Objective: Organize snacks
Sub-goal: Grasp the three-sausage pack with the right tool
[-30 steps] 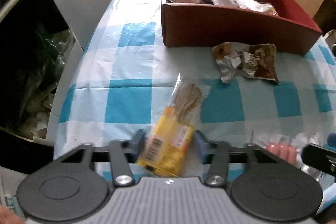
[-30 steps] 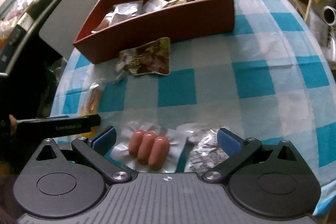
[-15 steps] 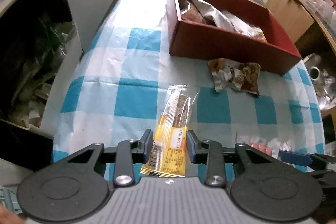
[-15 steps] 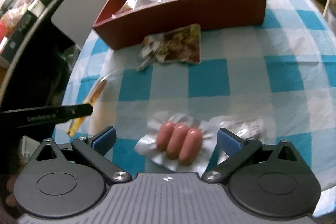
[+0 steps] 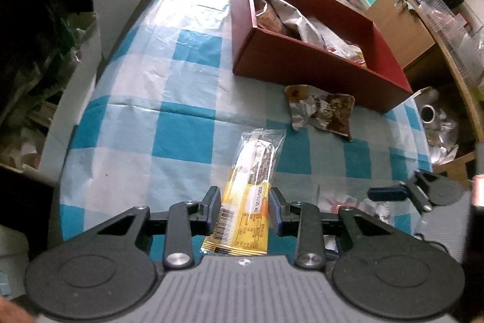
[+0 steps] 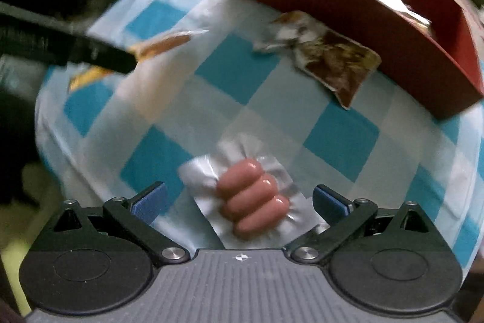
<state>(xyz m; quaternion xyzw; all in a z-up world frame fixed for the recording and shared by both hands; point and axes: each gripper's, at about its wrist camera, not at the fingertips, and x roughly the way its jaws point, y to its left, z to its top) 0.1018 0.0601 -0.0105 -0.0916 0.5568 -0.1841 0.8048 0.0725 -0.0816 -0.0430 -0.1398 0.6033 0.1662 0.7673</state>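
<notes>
My left gripper (image 5: 244, 209) is shut on a long yellow snack bar packet (image 5: 251, 196) and holds it above the checked tablecloth. My right gripper (image 6: 239, 202) is open, its fingers on either side of a clear packet of three pink sausages (image 6: 252, 196) lying on the cloth. A red cardboard box (image 5: 317, 68) holding several snack packets stands at the far side; it also shows in the right wrist view (image 6: 363, 20). A crumpled brown snack packet (image 5: 323, 111) lies just in front of the box, and shows in the right wrist view too (image 6: 332, 59).
The blue and white checked tablecloth (image 5: 181, 99) covers the table. The right gripper (image 5: 423, 192) shows at the right of the left wrist view. Cluttered dark floor lies past the left table edge. Shelves and a cardboard box (image 5: 396, 17) stand behind the red box.
My left gripper has closed on the yellow bar and lifted it off the cloth. My right gripper has swung round and come closer over the sausage packet, still open.
</notes>
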